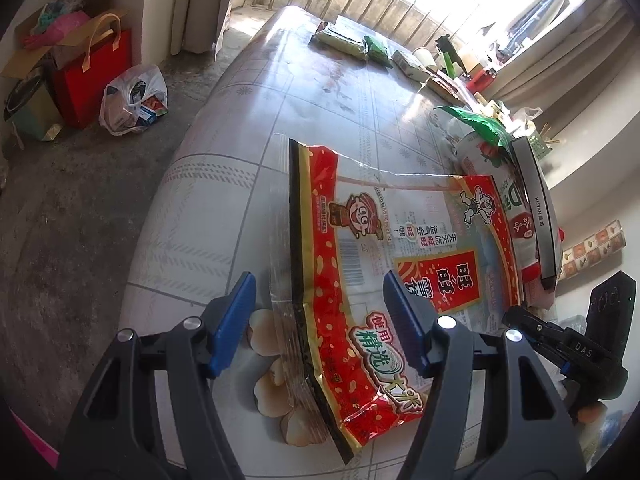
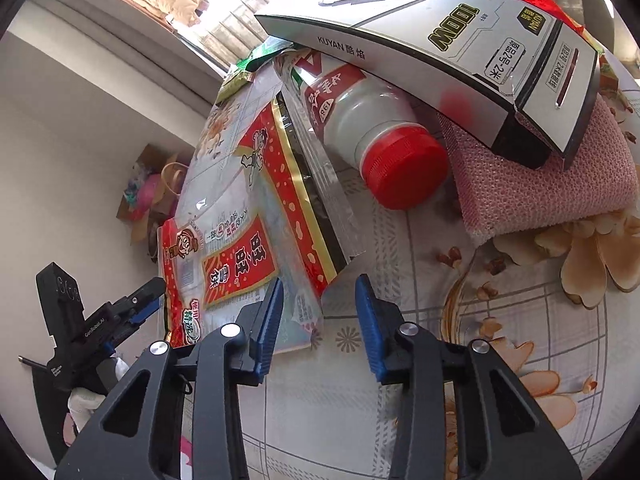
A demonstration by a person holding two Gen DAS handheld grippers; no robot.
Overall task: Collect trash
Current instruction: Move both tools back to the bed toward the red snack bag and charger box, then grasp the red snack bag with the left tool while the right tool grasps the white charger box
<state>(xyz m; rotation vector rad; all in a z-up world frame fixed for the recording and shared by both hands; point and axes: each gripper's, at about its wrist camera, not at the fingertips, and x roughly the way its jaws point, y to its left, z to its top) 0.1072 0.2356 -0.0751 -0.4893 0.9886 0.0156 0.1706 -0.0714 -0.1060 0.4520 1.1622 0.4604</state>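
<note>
Sunlit room, barred window at back, grey floor with a red gift bag (image 1: 94, 80) and a white plastic bag (image 1: 134, 100) along the wall. Desk (image 1: 240, 128) has a glossy tiled-pattern cover, snack packs and clutter at the far end.

Red-and-clear snack wrapper (image 1: 384, 256) lies flat on the desk near the front edge. Left gripper (image 1: 320, 328) has jaws released, spread wide, hovering over the wrapper's near sealed end; the black-and-gold seam runs between the blue pads, neither pad touching it as far as I can tell. In the right wrist view the same wrapper (image 2: 240, 248) sits ahead and left of the right gripper (image 2: 320, 320); jaws released, its left pad at the wrapper's corner, right pad over bare desk cover.

Behind the wrapper: a white bottle with red cap (image 2: 372, 136) lying on its side, a silver KUYAN box (image 2: 460, 60) resting over the bottle and a pink mesh cloth (image 2: 540, 184). Green wrapper (image 1: 476, 124) is on top of the pile, beyond the bottle.
</note>
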